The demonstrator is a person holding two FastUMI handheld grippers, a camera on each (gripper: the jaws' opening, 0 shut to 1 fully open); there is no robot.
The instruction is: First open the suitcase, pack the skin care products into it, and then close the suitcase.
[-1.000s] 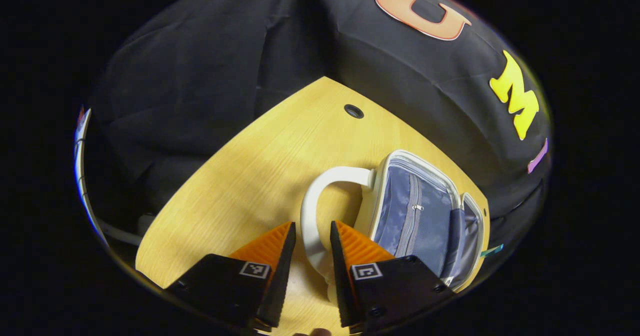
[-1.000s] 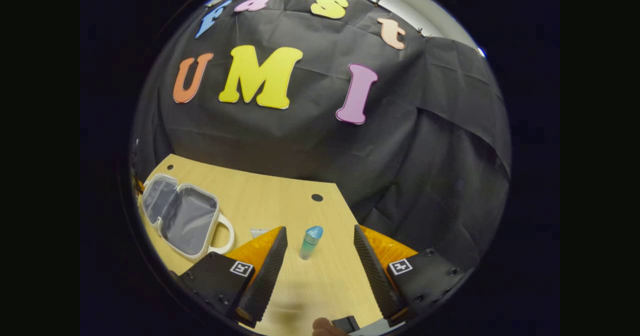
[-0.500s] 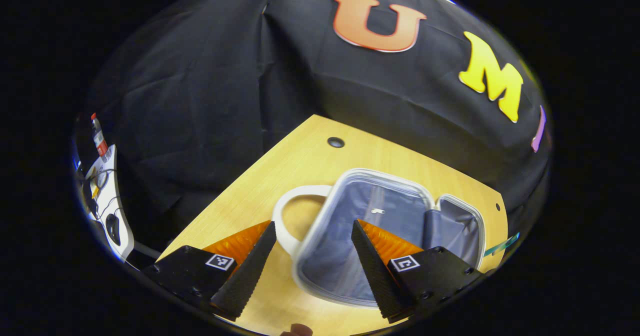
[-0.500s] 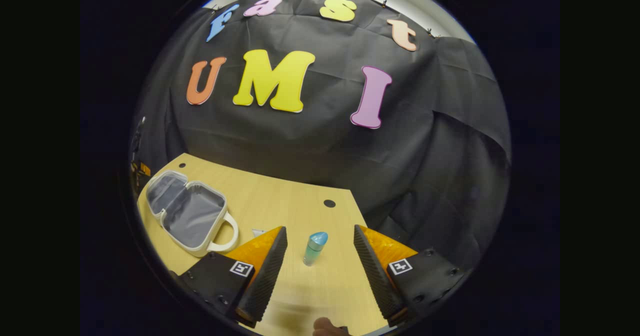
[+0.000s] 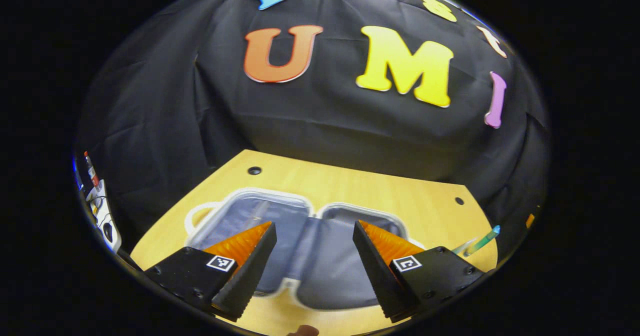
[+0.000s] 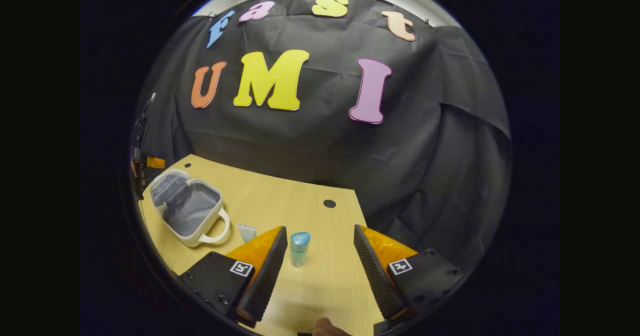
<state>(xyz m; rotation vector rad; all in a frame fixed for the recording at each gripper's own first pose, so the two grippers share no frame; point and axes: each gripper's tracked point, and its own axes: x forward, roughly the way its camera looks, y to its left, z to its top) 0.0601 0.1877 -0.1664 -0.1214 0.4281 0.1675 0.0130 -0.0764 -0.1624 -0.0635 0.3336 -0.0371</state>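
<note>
Since a second ago our left hand-held gripper (image 5: 314, 253) has let go of the white handle (image 5: 196, 214) and pulled back; its fingers are now spread wide, holding nothing, hovering over the open suitcase (image 5: 280, 211). We see the suitcase lying flat on the worktop (image 5: 380, 188), both halves up, grey-blue lining showing, nothing visible inside either half. In the right gripper view the suitcase (image 6: 186, 206) sits at the left side of the worktop (image 6: 280, 196), handle (image 6: 216, 230) pointing toward the camera.

Right hand-held gripper (image 6: 320, 258) is wide open too, gripping nothing. A small bottle (image 6: 299, 248) with a blue cap stands upright between its fingers but closer to the left one, not touched by either as far as we can tell. Since half a second ago it sits further left in that view. A small pale packet (image 6: 246, 232) lies flat between suitcase and bottle. In the left gripper view a green tube-like item (image 5: 481, 241) lies near the worktop's right edge; too small to identify.

The worktop is light wood with round cable holes (image 5: 254, 170). Black cloth wall (image 6: 320, 141) behind it.
</note>
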